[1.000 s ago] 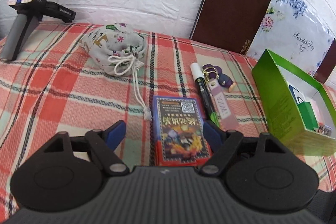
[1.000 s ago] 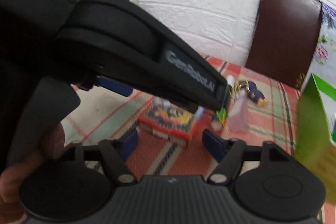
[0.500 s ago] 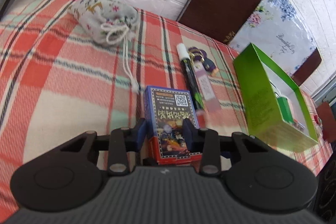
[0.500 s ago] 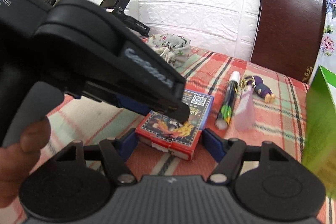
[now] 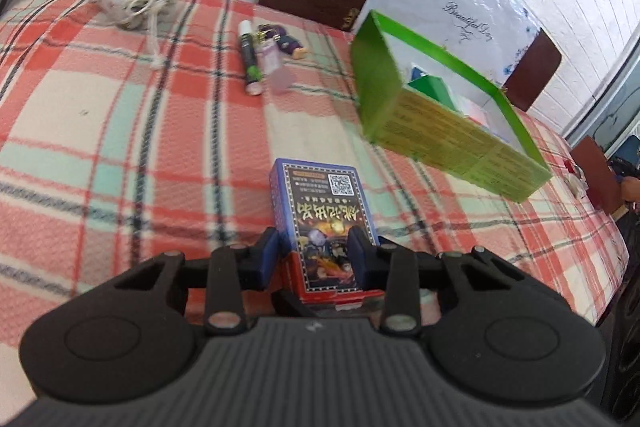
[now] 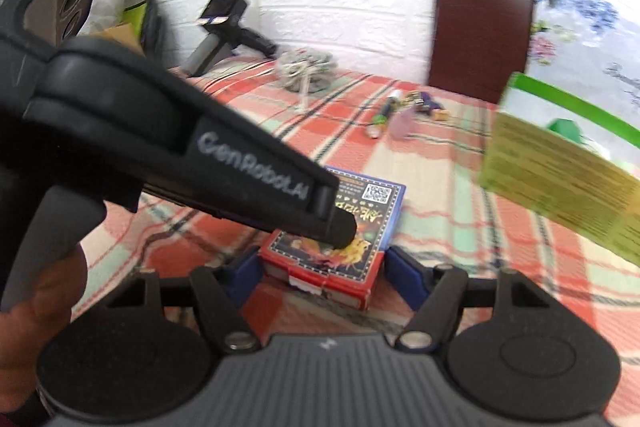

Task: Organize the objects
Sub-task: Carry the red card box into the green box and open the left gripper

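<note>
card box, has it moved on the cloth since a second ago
Yes. The card box, now clamped in the left gripper, sat beside the marker a second ago; it is now well nearer the camera, clear of it, by the green box.

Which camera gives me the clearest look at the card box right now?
The left wrist view: the card box sits centred and sharp, its printed top fully readable, with the left gripper clamped on its sides. In the right wrist view the card box is blurred, and the left gripper's body covers part of its top.
</note>
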Demonstrator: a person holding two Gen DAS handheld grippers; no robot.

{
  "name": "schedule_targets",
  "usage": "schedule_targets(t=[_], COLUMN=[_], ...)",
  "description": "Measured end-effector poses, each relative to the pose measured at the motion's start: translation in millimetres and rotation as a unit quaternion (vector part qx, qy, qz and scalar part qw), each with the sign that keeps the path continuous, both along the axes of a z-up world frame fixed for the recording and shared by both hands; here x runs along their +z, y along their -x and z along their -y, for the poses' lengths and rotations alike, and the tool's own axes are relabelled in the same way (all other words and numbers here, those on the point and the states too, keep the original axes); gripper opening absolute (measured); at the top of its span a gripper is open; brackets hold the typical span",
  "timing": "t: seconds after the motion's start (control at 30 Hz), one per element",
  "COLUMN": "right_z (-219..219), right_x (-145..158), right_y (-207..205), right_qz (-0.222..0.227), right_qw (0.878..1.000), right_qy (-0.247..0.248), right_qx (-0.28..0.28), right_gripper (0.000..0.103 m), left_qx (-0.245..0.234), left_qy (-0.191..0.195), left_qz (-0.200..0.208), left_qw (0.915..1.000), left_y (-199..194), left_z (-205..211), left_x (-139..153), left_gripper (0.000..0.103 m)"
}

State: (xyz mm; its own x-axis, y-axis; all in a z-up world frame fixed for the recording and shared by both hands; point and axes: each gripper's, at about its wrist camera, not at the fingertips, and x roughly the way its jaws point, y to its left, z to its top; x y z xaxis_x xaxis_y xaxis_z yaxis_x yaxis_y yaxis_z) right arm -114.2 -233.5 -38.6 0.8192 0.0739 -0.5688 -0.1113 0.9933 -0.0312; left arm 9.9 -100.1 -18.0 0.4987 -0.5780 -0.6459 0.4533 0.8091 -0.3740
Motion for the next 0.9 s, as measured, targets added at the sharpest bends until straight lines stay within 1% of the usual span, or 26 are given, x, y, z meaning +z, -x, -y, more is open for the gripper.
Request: schedule_targets(t=[0.07, 0.17, 0.23, 0.33, 0.43, 0.5, 0.57, 0.6, 0.63, 0.67, 0.7, 0.73, 0.77, 0.8, 0.83, 0.87, 0.9], right_z=[10.4, 27.5, 43.9, 68.6, 98.2, 116.8, 133.7, 141.3, 147.5, 152.4, 159.4, 166.4, 169.8, 169.6, 166.4, 160.9, 154.2], right_x=[7.3, 26.2, 38.5, 54.9, 65.9, 66.5, 61.5, 56.3, 48.7, 39.4, 36.7, 38.4, 40.6, 41.6, 41.0, 39.5, 38.4], right_y=[4.7, 9.8, 9.5, 5.3, -7.7, -21.1, -38.3, -50.0, -64.1, -79.8, -83.5, -83.8, -83.6, -80.2, -74.1, -68.0, -62.5], right_qz=[0.020, 0.059, 0.085, 0.121, 0.137, 0.137, 0.128, 0.118, 0.101, 0.073, 0.079, 0.080, 0.072, 0.072, 0.081, 0.092, 0.104], right_qw=[1.000, 0.997, 0.994, 0.987, 0.982, 0.980, 0.979, 0.980, 0.981, 0.981, 0.978, 0.976, 0.977, 0.979, 0.978, 0.978, 0.976], right_qy=[0.003, 0.014, 0.018, 0.037, 0.044, 0.051, 0.055, 0.059, 0.069, 0.083, 0.073, 0.055, 0.045, 0.042, 0.048, 0.059, 0.069], right_qx=[-0.019, -0.048, -0.070, -0.100, -0.123, -0.137, -0.147, -0.150, -0.154, -0.160, -0.178, -0.195, -0.194, -0.186, -0.184, -0.180, -0.181], right_gripper=[0.069, 0.069, 0.069, 0.068, 0.068, 0.068, 0.069, 0.069, 0.071, 0.075, 0.095, 0.097, 0.090, 0.087, 0.089, 0.089, 0.089], left_qx=[-0.013, -0.036, -0.052, -0.073, -0.089, -0.099, -0.101, -0.098, -0.090, -0.073, -0.064, -0.054, -0.046, -0.047, -0.051, -0.053, -0.051], left_qy=[0.003, 0.009, 0.015, 0.024, 0.027, 0.023, 0.009, -0.007, -0.036, -0.072, -0.086, -0.093, -0.102, -0.096, -0.093, -0.097, -0.099], left_qz=[0.016, 0.052, 0.073, 0.099, 0.120, 0.122, 0.121, 0.126, 0.135, 0.145, 0.141, 0.132, 0.127, 0.128, 0.135, 0.143, 0.154], left_qw=[0.9998, 0.9979, 0.9959, 0.9921, 0.9884, 0.9873, 0.9875, 0.9872, 0.9860, 0.9841, 0.9841, 0.9854, 0.9856, 0.9860, 0.9852, 0.9835, 0.9818], left_y=[0.9, -0.6, -5.6, -15.8, -27.8, -37.6, -50.1, -55.4, -61.4, -67.5, -73.1, -76.7, -77.8, -75.8, -71.7, -67.0, -61.6], left_z=[14.2, 41.3, 61.6, 94.3, 128.2, 147.8, 168.1, 177.9, 188.6, 198.0, 200.6, 199.5, 196.2, 190.2, 184.9, 180.4, 176.9], left_x=[10.1, 31.8, 47.2, 67.2, 77.2, 77.4, 72.4, 68.1, 61.9, 53.9, 47.3, 43.5, 41.6, 41.4, 41.8, 42.2, 43.5], left_gripper=[0.040, 0.040, 0.040, 0.040, 0.040, 0.040, 0.041, 0.041, 0.045, 0.044, 0.046, 0.045, 0.047, 0.048, 0.049, 0.052, 0.053])
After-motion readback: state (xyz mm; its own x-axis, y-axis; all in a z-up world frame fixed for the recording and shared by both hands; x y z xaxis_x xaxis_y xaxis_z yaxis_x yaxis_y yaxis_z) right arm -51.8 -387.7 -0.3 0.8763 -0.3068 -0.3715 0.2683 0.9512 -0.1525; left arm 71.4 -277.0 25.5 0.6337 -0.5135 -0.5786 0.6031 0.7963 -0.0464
